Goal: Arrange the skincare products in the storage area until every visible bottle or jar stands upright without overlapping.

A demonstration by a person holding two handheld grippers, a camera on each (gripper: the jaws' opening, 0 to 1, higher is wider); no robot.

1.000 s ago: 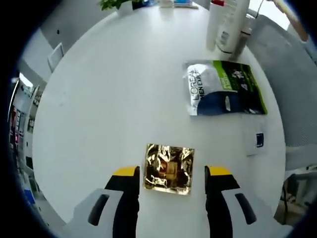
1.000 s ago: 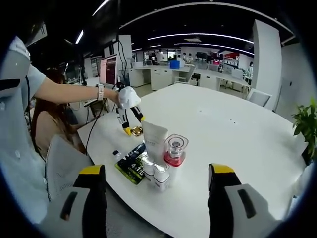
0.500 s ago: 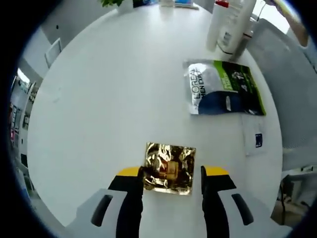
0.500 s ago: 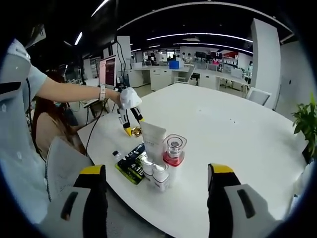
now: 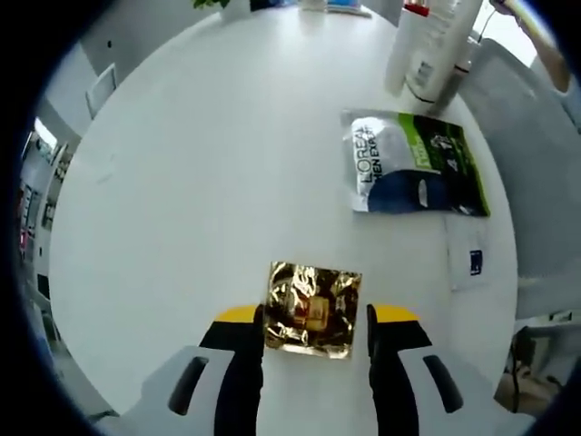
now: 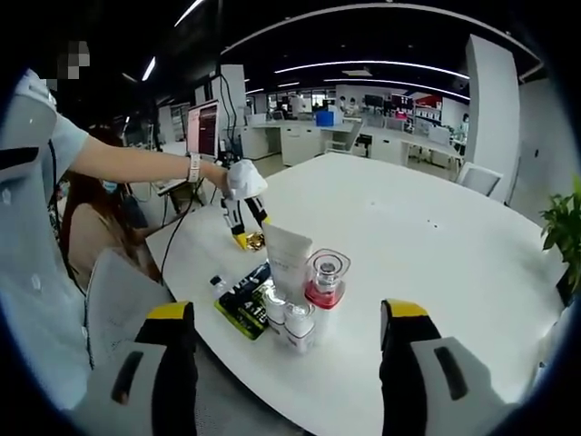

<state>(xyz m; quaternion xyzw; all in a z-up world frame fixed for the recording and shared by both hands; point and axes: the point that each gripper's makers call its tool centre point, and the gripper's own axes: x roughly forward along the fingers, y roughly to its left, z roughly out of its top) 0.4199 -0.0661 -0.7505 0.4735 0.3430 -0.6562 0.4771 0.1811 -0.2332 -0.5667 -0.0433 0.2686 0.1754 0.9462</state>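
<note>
Your left gripper (image 5: 313, 320) stood low over the round white table (image 5: 209, 163), and its two yellow-tipped jaws were drawn in on both sides of the crinkled square gold foil sachet (image 5: 311, 307). The tips seemed to touch its left and right edges, but I could not tell if they really pressed it — I judged this the start of a pinch to lift it. The sachet lay flat near the table edge beside you. It is nearly square, so it has no clear long axis; its edges ran roughly along the jaws.

Beyond it, well apart, the flat white, blue and green L'Oréal pouch (image 5: 413, 163) lay with its long side across your view, the printed brand name running along its short side. Farther away stood the white upright bottles (image 5: 427, 45).

Your right gripper (image 6: 290, 318) hung above the table edge with its fingers spread wide, gripping nothing — probably waiting. Below it the cluster of upright jars and tubes (image 6: 304, 295) stood close together.
</note>
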